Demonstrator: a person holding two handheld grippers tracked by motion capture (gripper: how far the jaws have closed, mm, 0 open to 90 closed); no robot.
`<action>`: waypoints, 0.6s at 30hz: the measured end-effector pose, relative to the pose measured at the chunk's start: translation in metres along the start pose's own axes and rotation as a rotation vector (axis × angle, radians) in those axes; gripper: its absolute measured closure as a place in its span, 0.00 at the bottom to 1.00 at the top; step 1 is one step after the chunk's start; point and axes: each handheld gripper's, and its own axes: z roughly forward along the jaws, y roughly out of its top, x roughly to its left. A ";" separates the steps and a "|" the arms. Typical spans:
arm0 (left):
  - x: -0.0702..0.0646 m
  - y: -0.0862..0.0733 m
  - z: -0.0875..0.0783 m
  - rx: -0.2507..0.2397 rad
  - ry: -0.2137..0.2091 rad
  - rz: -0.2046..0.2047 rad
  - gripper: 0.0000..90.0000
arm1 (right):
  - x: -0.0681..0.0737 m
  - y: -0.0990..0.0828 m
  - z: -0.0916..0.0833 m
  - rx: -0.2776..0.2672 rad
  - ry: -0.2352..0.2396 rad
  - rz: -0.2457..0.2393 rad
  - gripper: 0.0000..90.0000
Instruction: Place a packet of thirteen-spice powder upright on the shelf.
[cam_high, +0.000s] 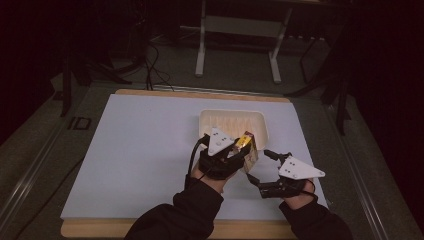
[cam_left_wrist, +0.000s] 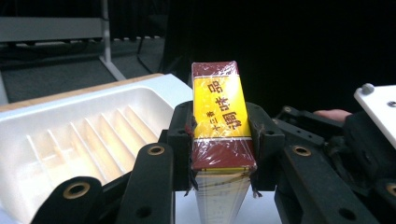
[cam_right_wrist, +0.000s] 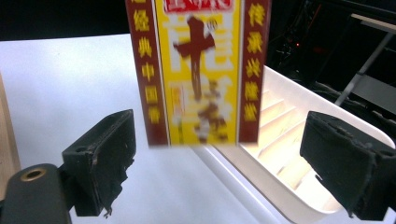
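above the white board (cam_high: 150, 150), the left gripper (cam_high: 239, 151) is holding a red and yellow box (cam_high: 248, 146) just beside the white tray (cam_high: 232, 120).

between the two black jaws of the left gripper the box (cam_left_wrist: 219, 116) is sitting upright, and both pads are pressing on its narrow sides while its top end is sticking out past them. the right gripper (cam_high: 265, 167) is standing with wide jaws and is gripping nothing; in the right gripper view the box (cam_right_wrist: 198, 70) is hanging in front of the gap, apart from both pads, with the ribbed tray (cam_right_wrist: 289, 140) behind it.
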 end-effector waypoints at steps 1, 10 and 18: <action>0.001 0.001 -0.001 -0.004 0.009 0.002 0.76 | -0.001 0.000 -0.001 0.004 0.002 -0.001 0.12; 0.017 0.014 -0.004 -0.046 0.086 0.007 0.76 | -0.005 0.000 -0.016 -0.021 -0.009 0.016 0.12; 0.032 0.025 0.005 -0.077 0.179 -0.007 0.76 | -0.007 -0.002 -0.026 -0.026 -0.036 0.008 0.12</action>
